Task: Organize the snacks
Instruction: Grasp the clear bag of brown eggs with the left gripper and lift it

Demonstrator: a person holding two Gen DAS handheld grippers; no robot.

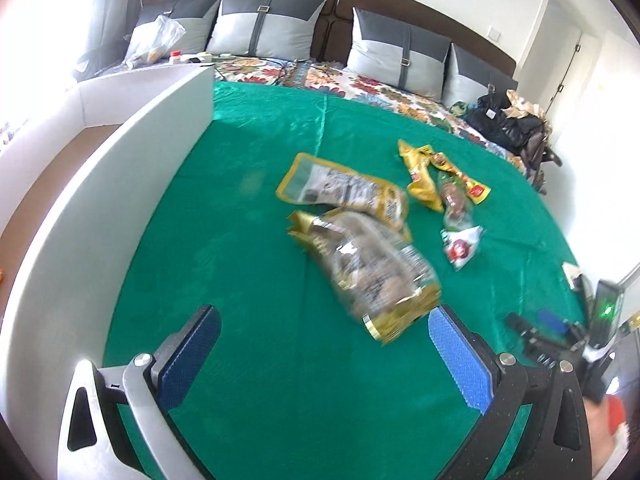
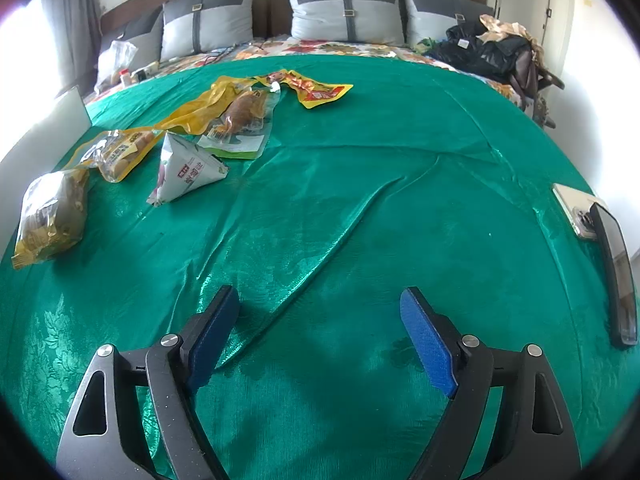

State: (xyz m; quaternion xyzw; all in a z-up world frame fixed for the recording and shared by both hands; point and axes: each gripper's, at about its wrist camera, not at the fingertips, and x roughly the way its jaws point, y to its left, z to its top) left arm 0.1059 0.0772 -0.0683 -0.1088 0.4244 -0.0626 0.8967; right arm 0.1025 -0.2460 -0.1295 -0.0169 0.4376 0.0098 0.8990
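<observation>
Several snack packets lie on a green bedspread (image 1: pixel 248 264). In the left wrist view a clear gold-trimmed bag of round snacks (image 1: pixel 372 272) lies just ahead of my left gripper (image 1: pixel 324 328), which is open and empty. Behind it lie a second gold-edged bag (image 1: pixel 344 190), yellow packets (image 1: pixel 424 172) and a white triangular packet (image 1: pixel 460 246). In the right wrist view my right gripper (image 2: pixel 320 304) is open and empty over bare cloth. The same bags (image 2: pixel 52 212), the white packet (image 2: pixel 184 170) and the yellow packets (image 2: pixel 216 104) lie far left of it.
A white box wall (image 1: pixel 120 184) stands left of the snacks. Pillows (image 2: pixel 344 12) line the headboard. Dark clothes (image 2: pixel 492 50) are piled at the back right. A phone (image 2: pixel 616 272) and a second flat device (image 2: pixel 572 208) lie at the right edge.
</observation>
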